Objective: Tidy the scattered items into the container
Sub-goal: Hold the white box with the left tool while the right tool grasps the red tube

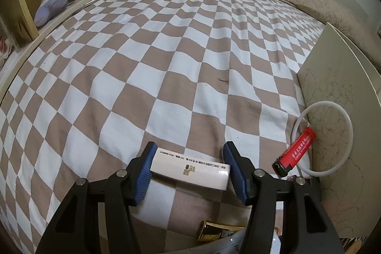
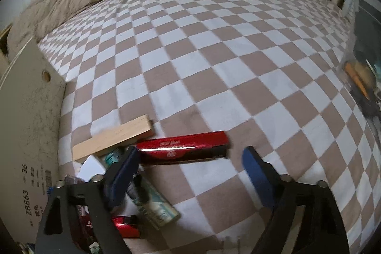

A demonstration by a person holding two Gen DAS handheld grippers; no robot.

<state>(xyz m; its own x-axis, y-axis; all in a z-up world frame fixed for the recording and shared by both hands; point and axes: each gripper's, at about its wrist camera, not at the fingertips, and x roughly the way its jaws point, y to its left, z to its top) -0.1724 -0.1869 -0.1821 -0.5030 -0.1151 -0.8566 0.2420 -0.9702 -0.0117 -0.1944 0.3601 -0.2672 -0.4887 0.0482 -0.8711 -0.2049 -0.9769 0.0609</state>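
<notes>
gold tube (image 1: 215,231) half hidden behind left tool (image 1: 188,170)

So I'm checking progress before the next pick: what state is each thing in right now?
Left hand-held gripper: shut on the white box.
White box: clamped, lying flat on the bed sheet.
Red lighter: loose, leaning on the white ring.
Right hand-held gripper: open, holding nothing.
Red box: lying loose.
Wooden strip: lying flat.

Checked bed sheet (image 1: 166,63): matt cloth. White box (image 1: 190,169): glossy. Red tube (image 2: 183,145): shiny. Slat (image 2: 114,139): bare wood.
</notes>
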